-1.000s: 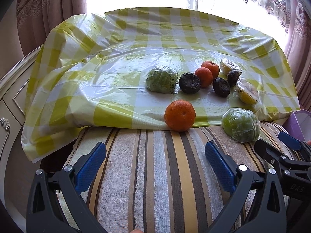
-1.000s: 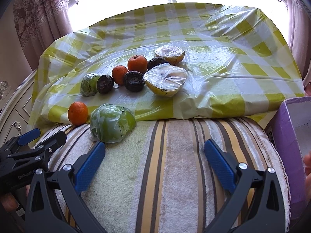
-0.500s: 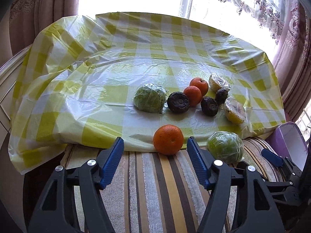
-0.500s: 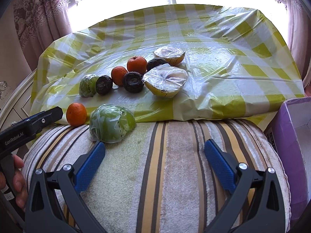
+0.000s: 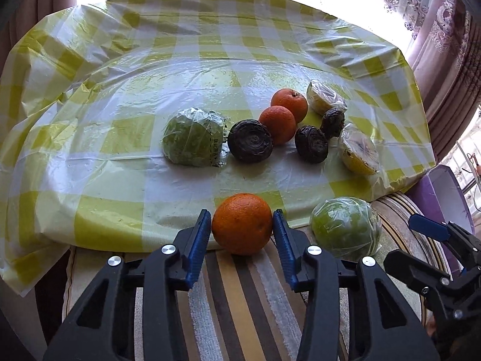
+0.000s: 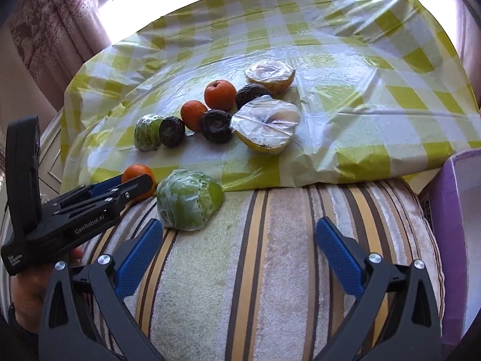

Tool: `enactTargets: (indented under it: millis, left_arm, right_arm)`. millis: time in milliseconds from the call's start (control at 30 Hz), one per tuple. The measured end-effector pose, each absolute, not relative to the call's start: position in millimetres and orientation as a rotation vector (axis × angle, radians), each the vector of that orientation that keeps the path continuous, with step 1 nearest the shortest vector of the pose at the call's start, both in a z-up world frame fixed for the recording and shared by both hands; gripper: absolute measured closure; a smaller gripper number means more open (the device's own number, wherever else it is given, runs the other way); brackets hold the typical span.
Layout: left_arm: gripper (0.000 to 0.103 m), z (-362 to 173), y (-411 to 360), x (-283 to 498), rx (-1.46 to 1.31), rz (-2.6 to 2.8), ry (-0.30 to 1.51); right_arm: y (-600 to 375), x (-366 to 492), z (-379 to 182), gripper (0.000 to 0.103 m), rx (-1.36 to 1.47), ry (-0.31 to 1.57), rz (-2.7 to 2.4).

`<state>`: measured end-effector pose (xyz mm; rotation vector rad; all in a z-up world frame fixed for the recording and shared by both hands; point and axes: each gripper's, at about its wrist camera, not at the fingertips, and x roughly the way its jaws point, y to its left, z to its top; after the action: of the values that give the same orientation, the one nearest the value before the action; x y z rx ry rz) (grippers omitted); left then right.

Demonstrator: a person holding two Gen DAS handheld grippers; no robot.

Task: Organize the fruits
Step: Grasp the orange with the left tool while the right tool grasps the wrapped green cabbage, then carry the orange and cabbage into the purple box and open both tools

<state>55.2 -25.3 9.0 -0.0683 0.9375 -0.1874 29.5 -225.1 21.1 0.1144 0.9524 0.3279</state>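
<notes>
- Orange sits at the near edge of the checked cloth, apart from the fruit cluster farther back, so it is the easy first pick.
- Left gripper has its jaws closing around it, blue pads at both sides, seemingly just touching.
- Right gripper waits wide open and empty over the striped cushion, near the wrapped green fruit.
- Purple box stands at the right, probably the destination.

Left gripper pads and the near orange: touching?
Touching. The left wrist view shows the closing left gripper with both blue pads flush against the orange, no gap visible.
</notes>
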Motion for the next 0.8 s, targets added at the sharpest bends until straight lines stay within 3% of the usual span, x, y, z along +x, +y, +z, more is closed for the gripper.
enactTargets:
  millis: [433,500,567,600,800]
  left_arm:
    - [0.066,16.0,1.8,42.2,-0.166,-0.064,0.864]
    - [0.066,17.2,4.6,39.8,-0.177,-0.053,0.852]
    - [0.066,17.3,3.7,40.1,-0.175,-0.048,0.854]
    - [0.066,17.5,2.5,39.7,-0.170,-0.046,0.854]
    - [0.066,25.1,-5.6,37.8,-0.134,-0.046,0.843]
  right_arm:
    - [-170.9,62.8,19.1,0.001,-0.076,0.979,0.374]
    - [-167.2,65.2,16.5,0.010,-0.088,0.985,0.389]
    - [-162.6,66.2,12.3,0.040,-0.100,0.998,0.412]
    - [-160.4,66.9,10.2,0.044,-0.088,1.005,0.440]
    - [-173.9,61.2,13.5,0.044,-0.012,0.979,0.478]
